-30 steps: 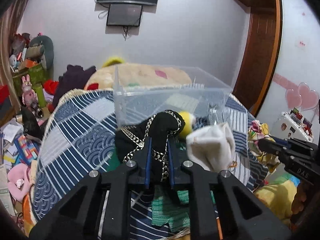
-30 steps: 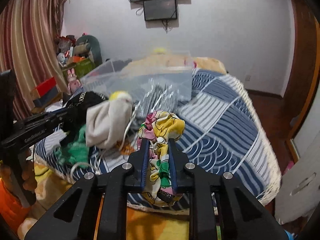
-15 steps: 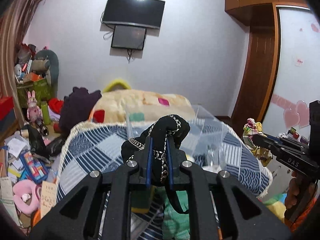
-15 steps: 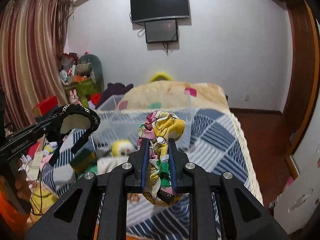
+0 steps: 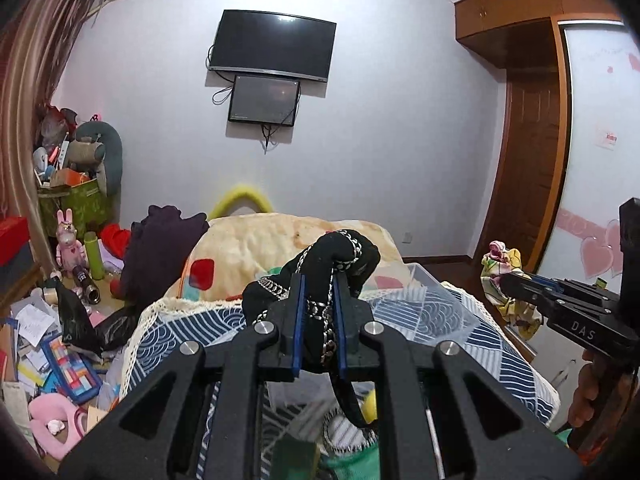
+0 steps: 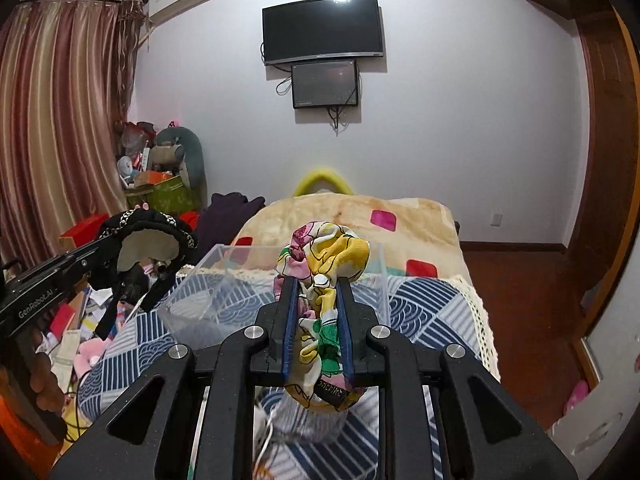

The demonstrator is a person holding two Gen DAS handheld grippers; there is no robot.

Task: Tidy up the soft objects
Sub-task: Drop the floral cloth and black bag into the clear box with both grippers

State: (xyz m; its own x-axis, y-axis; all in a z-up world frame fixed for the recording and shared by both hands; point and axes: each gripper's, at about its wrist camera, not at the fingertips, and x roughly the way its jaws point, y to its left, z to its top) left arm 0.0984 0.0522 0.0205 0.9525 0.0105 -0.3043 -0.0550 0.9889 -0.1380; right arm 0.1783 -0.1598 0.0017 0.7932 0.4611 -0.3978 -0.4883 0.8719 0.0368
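My left gripper [image 5: 318, 292] is shut on a black fabric piece with silver chain trim [image 5: 336, 252], held high above the bed; it also shows in the right wrist view [image 6: 148, 226]. My right gripper [image 6: 316, 292] is shut on a floral yellow, pink and green cloth [image 6: 324, 252], also held up; that cloth shows in the left wrist view [image 5: 502, 264]. A clear plastic box [image 6: 224, 280] stands on the blue patterned bedspread [image 6: 432, 304] ahead of and below both grippers. A grey-white soft item [image 6: 308, 424] lies under the right gripper.
A beige blanket with coloured squares [image 6: 400, 216] covers the bed's far half. Toys, papers and a pink slipper [image 5: 52, 424] litter the floor on the left. A green bin of clutter [image 5: 72, 200] stands by the curtain. A wooden door [image 5: 528, 168] is on the right.
Both grippers have risen from the pile on the bed, each carrying its cloth. The white sock and green items dropped out of sight below, and the wall and televisions came into view.
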